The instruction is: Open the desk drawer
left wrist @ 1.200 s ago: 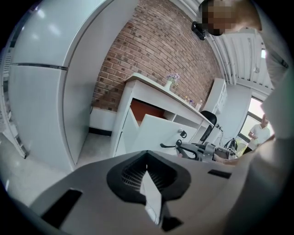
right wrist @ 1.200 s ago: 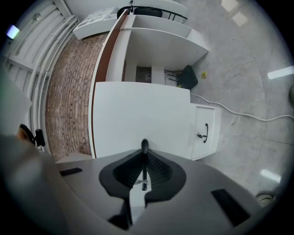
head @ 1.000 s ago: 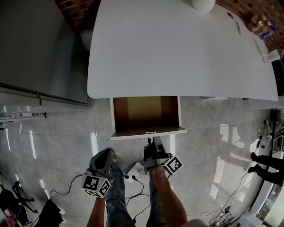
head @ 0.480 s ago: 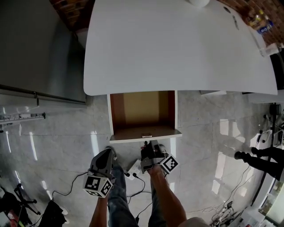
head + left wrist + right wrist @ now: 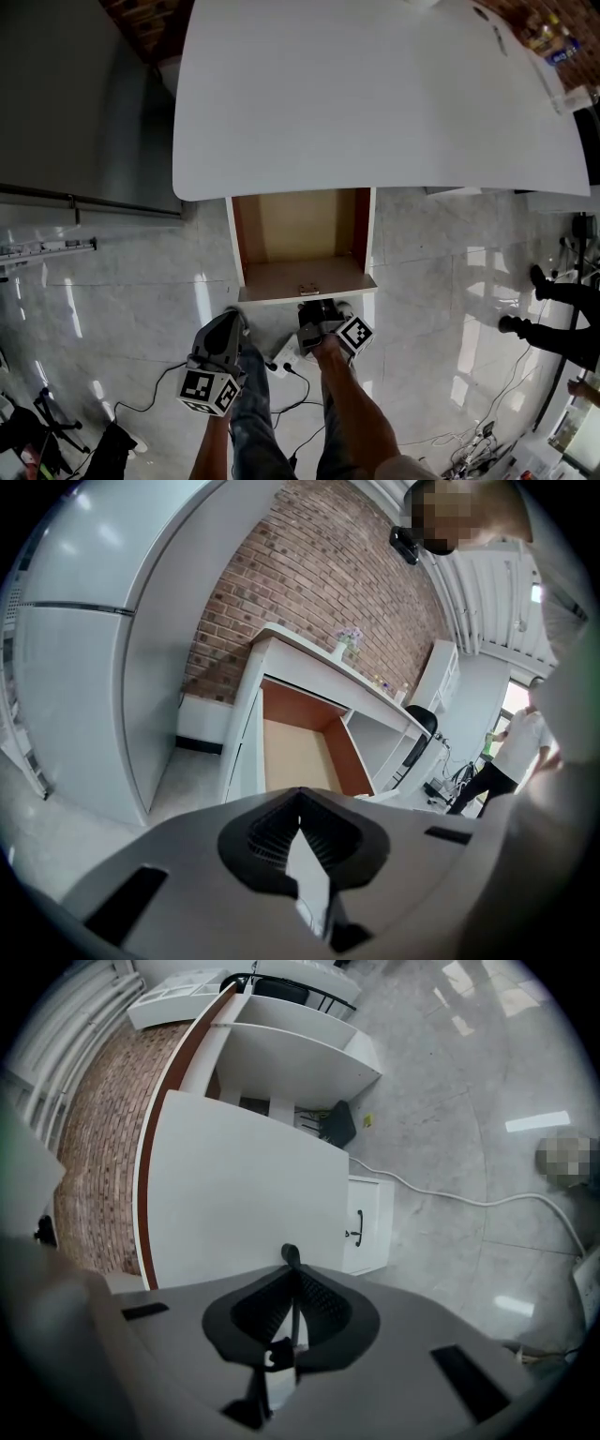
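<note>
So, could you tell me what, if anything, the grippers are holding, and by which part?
The right gripper is closed on the drawer by the small handle on its front; the left gripper holds nothing.

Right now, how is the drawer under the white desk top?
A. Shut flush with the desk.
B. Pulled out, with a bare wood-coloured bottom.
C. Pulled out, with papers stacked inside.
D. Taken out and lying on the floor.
B: in the head view the white-fronted desk drawer juts out from under the white desk top, and nothing lies on its wood-coloured bottom.
</note>
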Available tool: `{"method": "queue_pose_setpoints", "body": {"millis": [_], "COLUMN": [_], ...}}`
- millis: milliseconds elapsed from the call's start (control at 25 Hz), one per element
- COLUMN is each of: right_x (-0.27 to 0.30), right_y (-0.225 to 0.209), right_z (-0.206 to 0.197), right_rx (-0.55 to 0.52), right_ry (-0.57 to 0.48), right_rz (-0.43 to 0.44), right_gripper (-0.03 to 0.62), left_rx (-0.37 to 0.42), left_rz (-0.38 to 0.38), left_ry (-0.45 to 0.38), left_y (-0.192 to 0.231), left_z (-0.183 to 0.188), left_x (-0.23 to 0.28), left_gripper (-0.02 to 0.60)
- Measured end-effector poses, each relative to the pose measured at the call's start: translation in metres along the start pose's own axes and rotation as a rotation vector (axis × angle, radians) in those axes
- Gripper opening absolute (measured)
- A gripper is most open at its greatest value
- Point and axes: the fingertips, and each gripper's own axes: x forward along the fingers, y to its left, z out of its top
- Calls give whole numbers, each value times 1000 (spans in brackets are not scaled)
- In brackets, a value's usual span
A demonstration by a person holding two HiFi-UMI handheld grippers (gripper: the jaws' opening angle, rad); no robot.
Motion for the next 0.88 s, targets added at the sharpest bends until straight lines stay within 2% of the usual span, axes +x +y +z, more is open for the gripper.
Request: {"method": "queue_pose_setpoints", "body": {"millis": [280, 600, 640, 760, 880], "right_x": [3, 2, 0, -8, -18], "right_y": [-2, -4, -6, -13, -16], "right_z": [1, 0, 1, -2, -7], "right_rx": [12, 21, 33, 46, 25], "right_ry": [-10, -1, -4, 7, 34], "right_rz": [44, 44, 46, 45, 25], "right_gripper": [32, 34, 52, 192, 195], "left_rx": [2, 6, 5, 7, 9], "left_rz": [-4, -18, -19, -20, -19], "left_ry": [11, 14, 15, 14, 8], "left_y": [1, -3, -3, -3, -4], "left_z": [-3, 1, 2, 4, 6], "left_x": [3, 8, 9, 10, 10], "left_gripper": [12, 12, 12, 12, 12]}}
